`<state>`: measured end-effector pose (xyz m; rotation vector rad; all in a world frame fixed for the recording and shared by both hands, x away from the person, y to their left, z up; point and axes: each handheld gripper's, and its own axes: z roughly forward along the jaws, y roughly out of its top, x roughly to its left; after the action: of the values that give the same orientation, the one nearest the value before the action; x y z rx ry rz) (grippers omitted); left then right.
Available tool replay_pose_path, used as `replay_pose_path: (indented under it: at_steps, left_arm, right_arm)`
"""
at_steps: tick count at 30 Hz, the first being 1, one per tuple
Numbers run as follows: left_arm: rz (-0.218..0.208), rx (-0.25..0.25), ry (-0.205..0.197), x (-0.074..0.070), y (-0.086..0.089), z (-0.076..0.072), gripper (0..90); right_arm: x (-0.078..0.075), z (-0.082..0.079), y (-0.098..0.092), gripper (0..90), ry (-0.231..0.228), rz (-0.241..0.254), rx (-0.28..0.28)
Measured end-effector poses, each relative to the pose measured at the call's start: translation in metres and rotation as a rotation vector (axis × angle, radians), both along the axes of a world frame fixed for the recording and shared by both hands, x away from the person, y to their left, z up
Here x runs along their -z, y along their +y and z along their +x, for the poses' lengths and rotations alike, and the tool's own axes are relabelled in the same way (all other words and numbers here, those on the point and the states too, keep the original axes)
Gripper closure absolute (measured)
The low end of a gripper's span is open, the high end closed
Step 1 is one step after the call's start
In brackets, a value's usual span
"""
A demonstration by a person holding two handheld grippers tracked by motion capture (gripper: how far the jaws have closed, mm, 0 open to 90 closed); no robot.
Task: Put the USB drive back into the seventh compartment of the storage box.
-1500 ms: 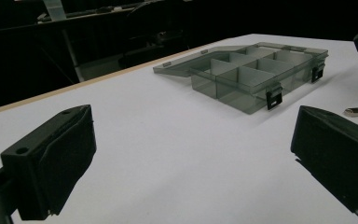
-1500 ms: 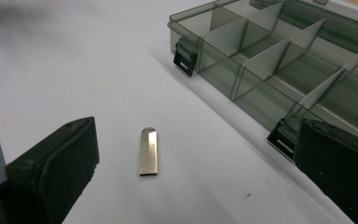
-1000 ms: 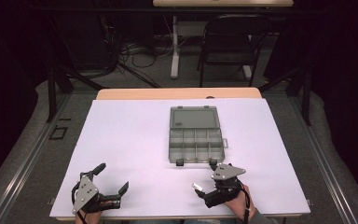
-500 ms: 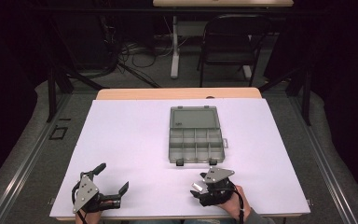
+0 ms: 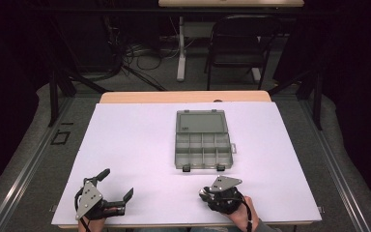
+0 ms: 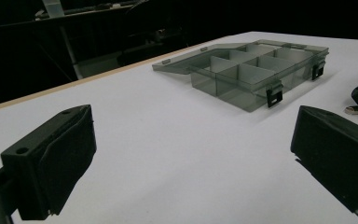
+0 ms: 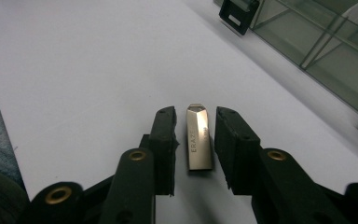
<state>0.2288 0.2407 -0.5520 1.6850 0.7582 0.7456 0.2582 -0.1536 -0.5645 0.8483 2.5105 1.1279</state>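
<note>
Right gripper (image 7: 195, 144) jaws just closing round USB stick (image 7: 199, 138) on counter (image 5: 140, 145), not yet pinching; left gripper (image 5: 108, 191) wide, idle; next: clamp, lift toward box (image 5: 203, 145)

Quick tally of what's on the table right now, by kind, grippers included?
Compartment boxes: 1, the grey organizer box, lid open flat
USB sticks: 1, the metal USB stick lying between the right gripper's jaws, which have just been closing
Grippers: 2, left gripper open, right gripper
Total: 4
</note>
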Motion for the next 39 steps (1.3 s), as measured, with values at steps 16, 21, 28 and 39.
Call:
replay_pose_path:
  at_steps: [16,21,28,39]
  left_arm:
    - [0.003,-0.001,0.0,0.0,0.0,-0.001,0.4]
    - [0.003,0.0,0.001,0.0,0.0,0.0,0.3]
    - [0.001,0.0,0.003,0.0,0.0,0.0,0.4]
    - [0.005,-0.001,0.001,0.0,0.0,0.0,0.3]
  right_arm:
    - [-0.001,-0.003,-0.003,79.5,-0.007,0.016,0.017]
    - [-0.002,-0.003,-0.004,79.5,-0.019,0.023,0.016]
    - [-0.008,-0.005,-0.006,79.6,-0.034,0.036,0.014]
    - [-0.014,-0.006,-0.011,79.6,-0.056,0.046,0.021]
